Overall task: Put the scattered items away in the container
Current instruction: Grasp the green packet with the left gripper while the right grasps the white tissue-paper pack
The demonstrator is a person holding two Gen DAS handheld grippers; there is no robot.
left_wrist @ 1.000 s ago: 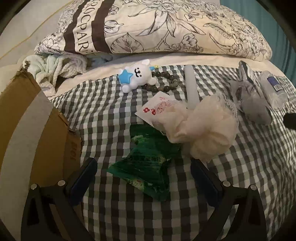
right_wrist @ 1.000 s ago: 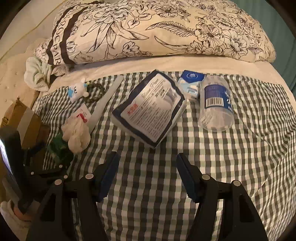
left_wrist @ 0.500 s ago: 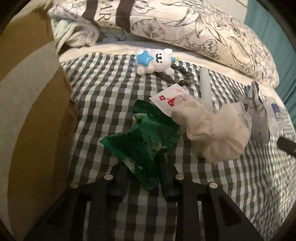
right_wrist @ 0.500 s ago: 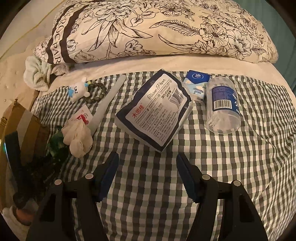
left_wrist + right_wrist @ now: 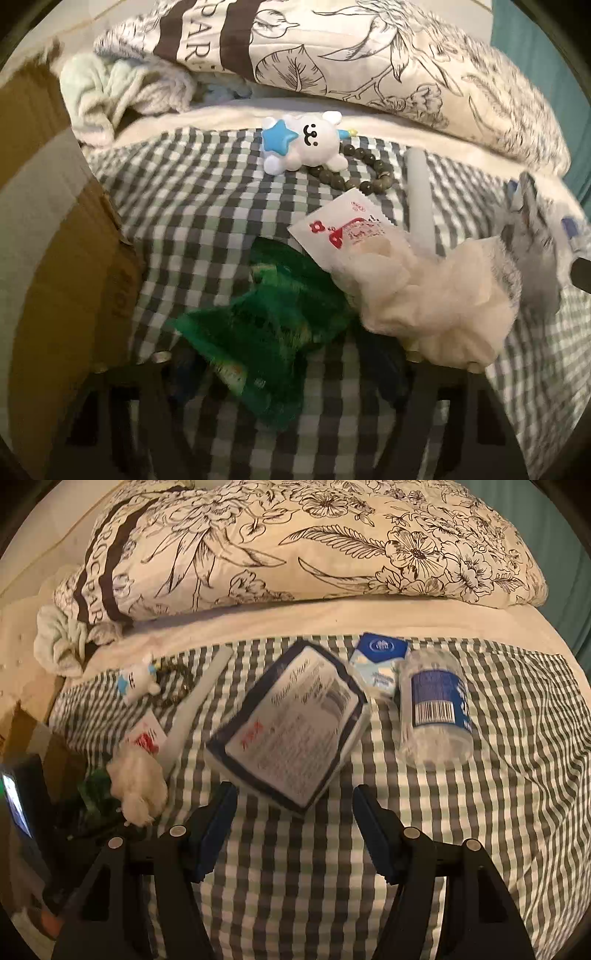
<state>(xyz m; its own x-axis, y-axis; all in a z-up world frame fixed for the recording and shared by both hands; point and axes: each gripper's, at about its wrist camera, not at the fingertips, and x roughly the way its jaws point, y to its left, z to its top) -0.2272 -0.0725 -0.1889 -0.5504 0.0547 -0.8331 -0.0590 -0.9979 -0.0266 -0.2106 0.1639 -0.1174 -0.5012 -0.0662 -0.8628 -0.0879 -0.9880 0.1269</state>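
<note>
1. Nearest in the left wrist view, the left gripper is opening its jaws over the checked cloth; the green packet is lying between the blurred fingers, and I cannot tell whether the pads are touching it.
2. The cardboard box is standing just left of that packet, its brown wall filling the near left.
3. A cream mesh puff is sitting right of the packet, touching it; a white sachet with red print is poking out from under the puff on its far side.
4. In the right wrist view, the right gripper is hovering partly open with nothing between its blue pads.
5. Just beyond it, the tissue pack is lying flat; a clear bottle is lying on its side to the right, a small blue carton behind them.
6. Farther left, a white bear toy is resting against a bead bracelet; a white tube is lying right of them.
7. Farthest, a floral pillow is running across the bed.
</note>
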